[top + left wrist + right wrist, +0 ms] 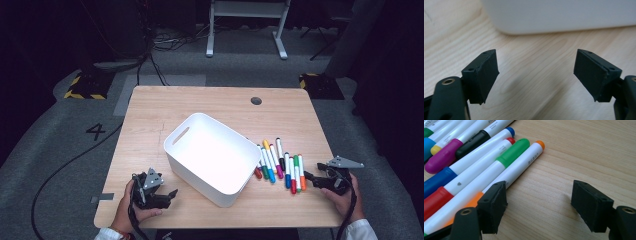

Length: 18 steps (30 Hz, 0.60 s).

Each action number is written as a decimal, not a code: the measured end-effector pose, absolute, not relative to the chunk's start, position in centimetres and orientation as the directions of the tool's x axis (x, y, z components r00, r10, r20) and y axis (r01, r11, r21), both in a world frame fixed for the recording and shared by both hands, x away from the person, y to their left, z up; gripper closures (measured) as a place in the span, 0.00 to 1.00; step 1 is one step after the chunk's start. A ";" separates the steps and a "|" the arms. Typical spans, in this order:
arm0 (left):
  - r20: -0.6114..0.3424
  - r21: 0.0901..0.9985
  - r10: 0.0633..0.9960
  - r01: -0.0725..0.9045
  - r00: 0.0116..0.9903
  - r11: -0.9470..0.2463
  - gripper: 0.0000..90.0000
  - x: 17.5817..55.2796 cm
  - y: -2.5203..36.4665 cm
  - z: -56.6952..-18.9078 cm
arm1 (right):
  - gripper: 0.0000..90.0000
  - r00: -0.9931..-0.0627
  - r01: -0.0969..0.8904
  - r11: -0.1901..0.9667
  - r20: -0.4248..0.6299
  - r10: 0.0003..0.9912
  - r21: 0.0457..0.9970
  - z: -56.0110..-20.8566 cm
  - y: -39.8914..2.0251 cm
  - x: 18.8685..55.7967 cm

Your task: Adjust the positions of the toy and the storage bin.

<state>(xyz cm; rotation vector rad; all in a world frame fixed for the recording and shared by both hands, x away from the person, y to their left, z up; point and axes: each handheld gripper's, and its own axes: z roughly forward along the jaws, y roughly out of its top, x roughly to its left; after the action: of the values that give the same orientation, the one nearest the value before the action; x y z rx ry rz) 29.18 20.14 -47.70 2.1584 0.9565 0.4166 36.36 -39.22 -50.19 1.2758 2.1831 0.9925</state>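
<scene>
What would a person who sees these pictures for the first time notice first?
First, the big white plastic bin standing empty in the middle of the light wooden table. Next, the row of colourful felt-tip markers lying on the table just right of it. The open right hand-held gripper sits close beside the markers, the open left hand-held gripper near the bin's left side.

light: bright tabletop (150,110), dark surroundings | shadows: soft | blur: white bin (559,15) defocused close-up

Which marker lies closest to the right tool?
The orange-capped marker, outermost in the row: it lies right beside the open right tool, with the green-capped marker next on its far side.
</scene>
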 end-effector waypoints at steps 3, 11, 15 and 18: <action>0.016 0.749 0.707 0.461 0.707 -0.477 0.24 28.9 19.7 -46.3 | 0.32 -0.489 0.570 0.325 -0.006 0.872 0.754 -50.2 -39.2 36.4; 0.043 0.828 0.658 0.342 0.752 -0.445 0.26 29.0 19.3 -42.8 | 0.32 -0.492 0.568 0.332 -0.013 0.871 0.753 -50.2 -39.3 36.4; 0.059 0.859 0.620 0.276 0.782 -0.430 0.26 28.8 18.9 -41.0 | 0.32 -0.492 0.569 0.330 -0.011 0.871 0.753 -50.2 -39.3 36.4; 0.058 0.871 0.585 0.246 0.809 -0.426 0.27 28.9 18.3 -40.1 | 0.32 -0.489 0.570 0.325 -0.006 0.872 0.754 -50.2 -39.2 36.4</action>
<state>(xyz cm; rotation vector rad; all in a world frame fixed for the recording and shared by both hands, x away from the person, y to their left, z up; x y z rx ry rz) 28.90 18.29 -40.15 2.0194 0.6162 0.4396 36.37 -39.22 -50.20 1.2744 2.1832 0.9900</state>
